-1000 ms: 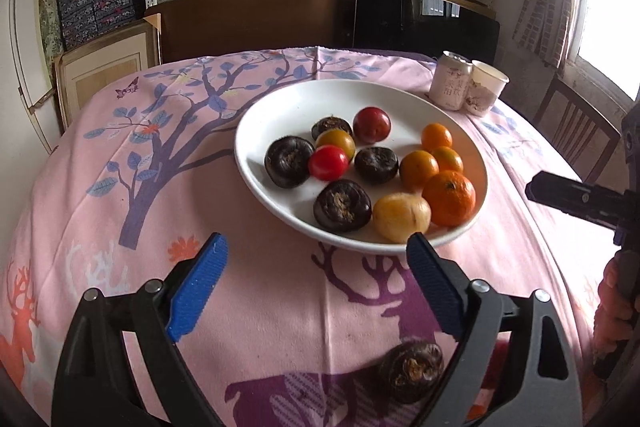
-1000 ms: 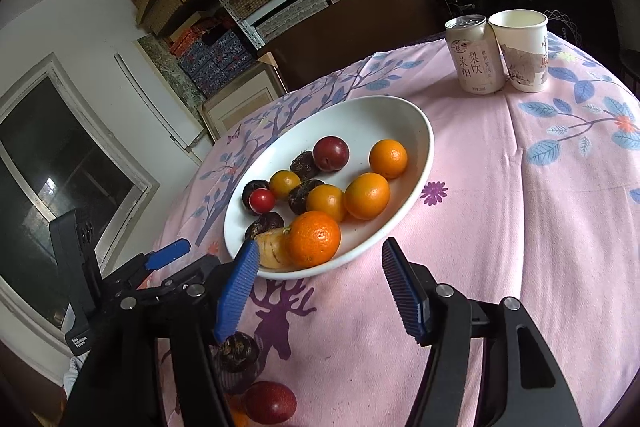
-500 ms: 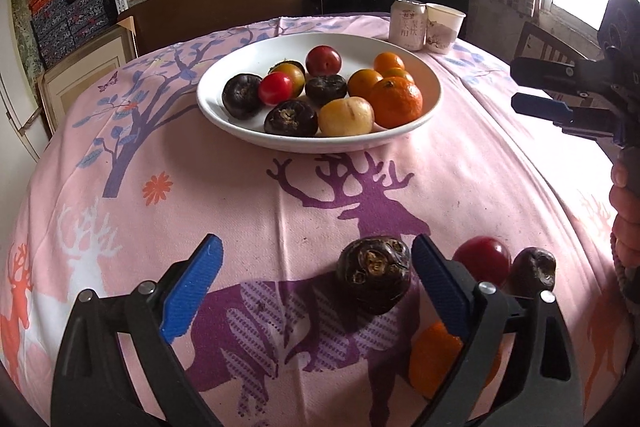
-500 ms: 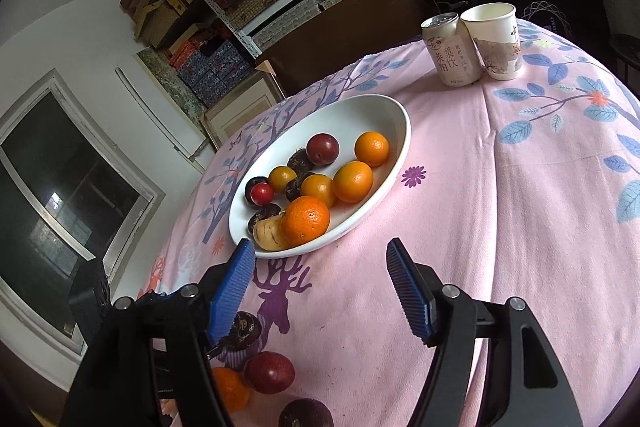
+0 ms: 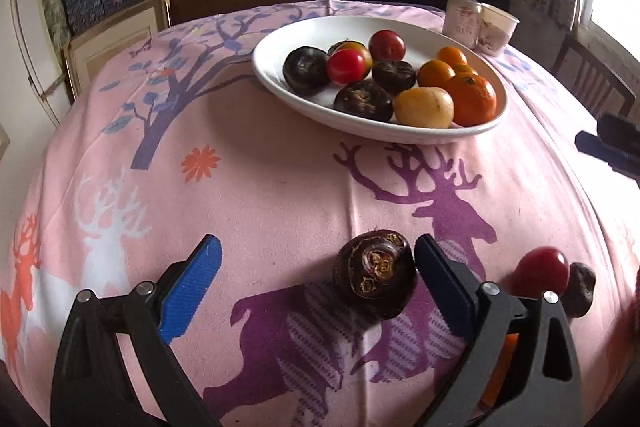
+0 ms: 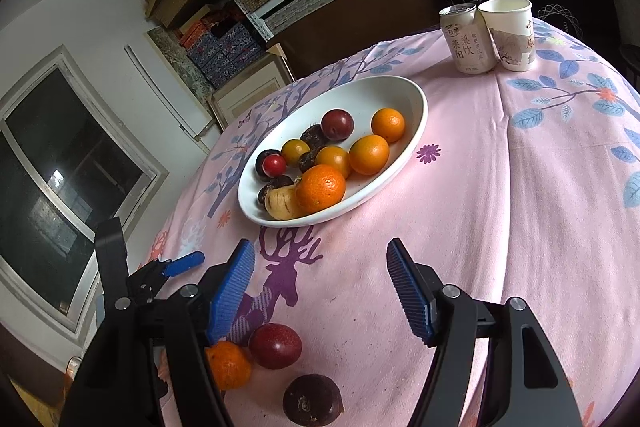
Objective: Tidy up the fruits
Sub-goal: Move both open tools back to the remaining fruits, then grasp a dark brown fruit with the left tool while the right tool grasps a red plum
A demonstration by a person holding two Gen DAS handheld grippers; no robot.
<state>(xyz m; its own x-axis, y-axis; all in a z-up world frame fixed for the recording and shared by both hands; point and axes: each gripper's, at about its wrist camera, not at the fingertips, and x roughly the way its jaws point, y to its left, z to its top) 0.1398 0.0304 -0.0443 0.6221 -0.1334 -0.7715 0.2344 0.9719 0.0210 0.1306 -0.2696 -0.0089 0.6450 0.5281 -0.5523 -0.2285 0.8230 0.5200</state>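
The left gripper [image 5: 316,269] is standing wide open, and its jaws have just been opening wider. A dark round fruit [image 5: 374,273] is sitting on the pink tablecloth [image 5: 280,187] between the blue pads, just beside the right pad [image 5: 440,279], and nothing is squeezing it. To the right of that pad, a red fruit [image 5: 540,271] and a small dark fruit [image 5: 580,289] are lying near each other, and the gripper's arm is partly hiding them. The right gripper [image 6: 320,287] is standing about half open and is holding nothing, with only cloth between its pads. Near it, low in its view, an orange fruit [image 6: 230,365], a dark red fruit [image 6: 275,345] and a dark purple fruit [image 6: 312,399] are lying on the cloth. Farther off, the white bowl [image 6: 404,95] is holding oranges, dark fruits, red ones and a yellow one. At the far right, a can [image 6: 466,39] and a paper cup [image 6: 510,33] are standing side by side.
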